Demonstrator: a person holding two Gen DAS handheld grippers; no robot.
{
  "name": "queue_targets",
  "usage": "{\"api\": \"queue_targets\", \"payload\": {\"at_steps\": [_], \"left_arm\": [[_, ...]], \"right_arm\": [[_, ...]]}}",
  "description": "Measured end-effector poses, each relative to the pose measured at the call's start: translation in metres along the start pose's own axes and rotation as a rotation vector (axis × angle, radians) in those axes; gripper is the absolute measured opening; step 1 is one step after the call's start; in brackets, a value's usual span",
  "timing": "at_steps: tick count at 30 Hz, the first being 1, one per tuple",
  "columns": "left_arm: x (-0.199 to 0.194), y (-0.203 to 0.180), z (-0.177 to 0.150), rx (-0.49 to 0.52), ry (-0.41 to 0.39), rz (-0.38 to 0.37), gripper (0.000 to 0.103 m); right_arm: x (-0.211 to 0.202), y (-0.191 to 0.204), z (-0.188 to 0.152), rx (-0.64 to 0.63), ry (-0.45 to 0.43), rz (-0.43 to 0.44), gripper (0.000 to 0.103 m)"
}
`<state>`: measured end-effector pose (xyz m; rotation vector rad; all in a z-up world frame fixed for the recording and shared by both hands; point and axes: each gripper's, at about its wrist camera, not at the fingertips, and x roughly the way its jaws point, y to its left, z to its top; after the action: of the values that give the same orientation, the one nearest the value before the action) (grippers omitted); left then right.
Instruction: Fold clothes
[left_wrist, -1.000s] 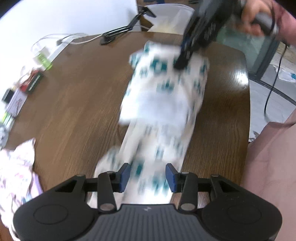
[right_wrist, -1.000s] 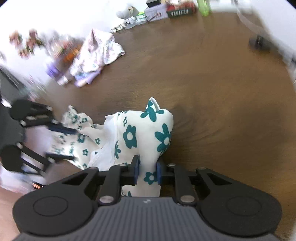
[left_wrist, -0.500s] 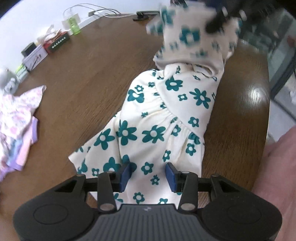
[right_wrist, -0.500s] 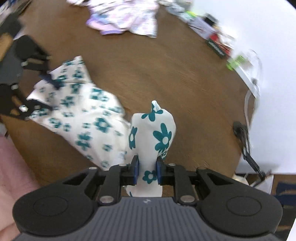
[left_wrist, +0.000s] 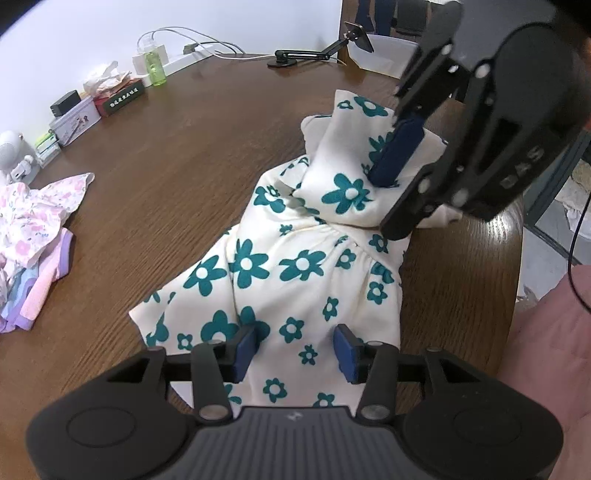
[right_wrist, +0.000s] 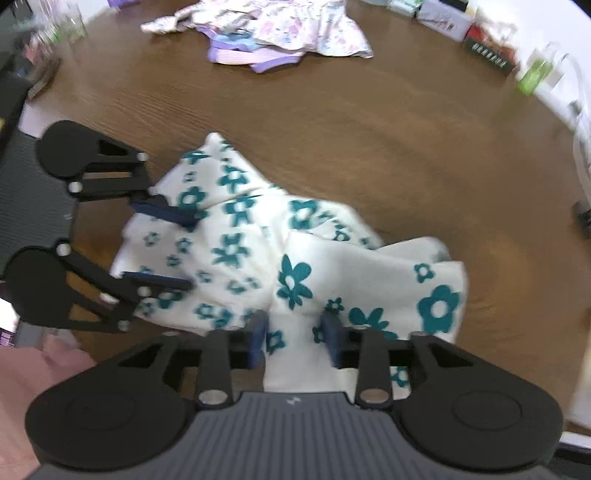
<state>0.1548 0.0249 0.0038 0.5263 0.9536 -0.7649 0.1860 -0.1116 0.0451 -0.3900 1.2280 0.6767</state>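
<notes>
Looks like mid-fold: the flowery dress (left_wrist: 295, 280) lies on the wooden table (left_wrist: 177, 155), its far end doubled back toward 1 o'clock. The left gripper (left_wrist: 294, 349) sits spread wide over the near hem, gripping nothing. The right gripper (right_wrist: 294, 341) has its fingers parted around the folded-over bit, so released, I'd say. Next move probably needs a fresh grab to fold again.

Raised letters "DAS" showing on the right gripper (left_wrist: 397, 155) housing — sideways, white print on the dark box (left_wrist: 123, 99) staying illegible.
</notes>
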Motion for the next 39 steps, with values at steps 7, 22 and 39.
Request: {"api": "queue_targets", "payload": {"at_steps": [7,22,39], "left_arm": [[0.003,0.004,0.006,-0.025,0.033,-0.003,0.046],[0.008,0.001,0.017,-0.048,0.093,0.021,0.049],[0.009,0.000,0.016,-0.054,0.098,0.026,0.050]], "right_arm": [[-0.073,-0.039,-0.036,0.086,-0.253,0.045,0.040],[-0.065,0.004,-0.105,-0.290,-0.410,-0.039,0.068],[-0.010,0.000,-0.085,-0.134,-0.457,-0.034,0.017]]}}
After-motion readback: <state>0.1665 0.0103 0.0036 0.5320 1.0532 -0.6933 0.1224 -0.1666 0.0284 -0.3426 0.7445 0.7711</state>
